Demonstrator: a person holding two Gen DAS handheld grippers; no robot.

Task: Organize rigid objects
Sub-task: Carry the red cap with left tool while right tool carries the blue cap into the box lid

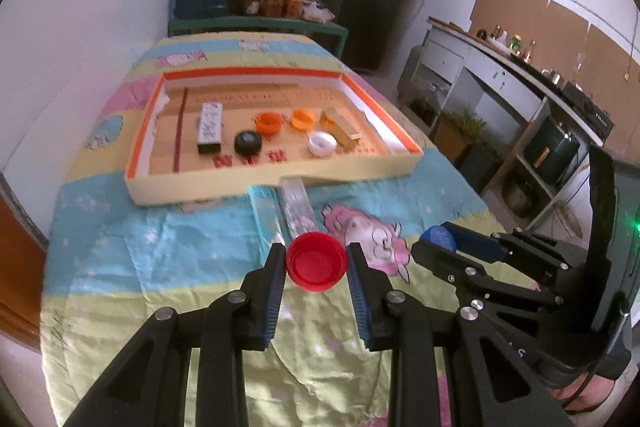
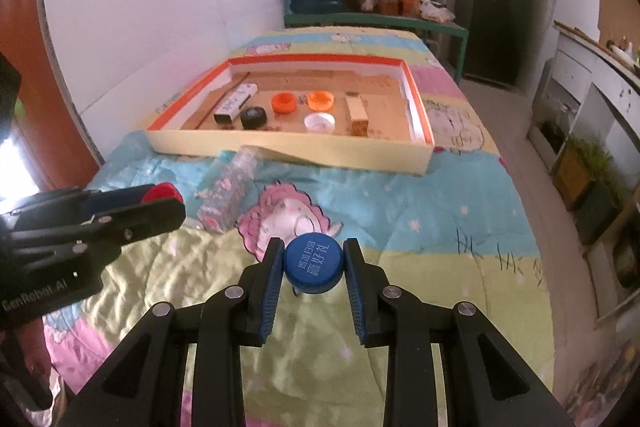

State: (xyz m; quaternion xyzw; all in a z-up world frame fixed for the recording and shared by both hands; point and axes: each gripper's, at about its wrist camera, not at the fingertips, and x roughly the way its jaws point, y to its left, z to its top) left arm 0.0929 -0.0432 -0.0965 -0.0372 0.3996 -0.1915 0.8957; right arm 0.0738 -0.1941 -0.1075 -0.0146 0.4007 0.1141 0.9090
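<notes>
A red cap is pinched by the left gripper, a blue cap by the right gripper (both above the quilt). The tray lies straight ahead, approx. equally near to both.

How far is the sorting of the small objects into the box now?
Done: six items lie in the orange-rimmed box: two orange caps, a black cap, a white cap and two small cartons. In hand: the left hand-held gripper holds a red cap, the right hand-held gripper a blue cap. Left: both caps and the clear packet on the quilt.
</notes>
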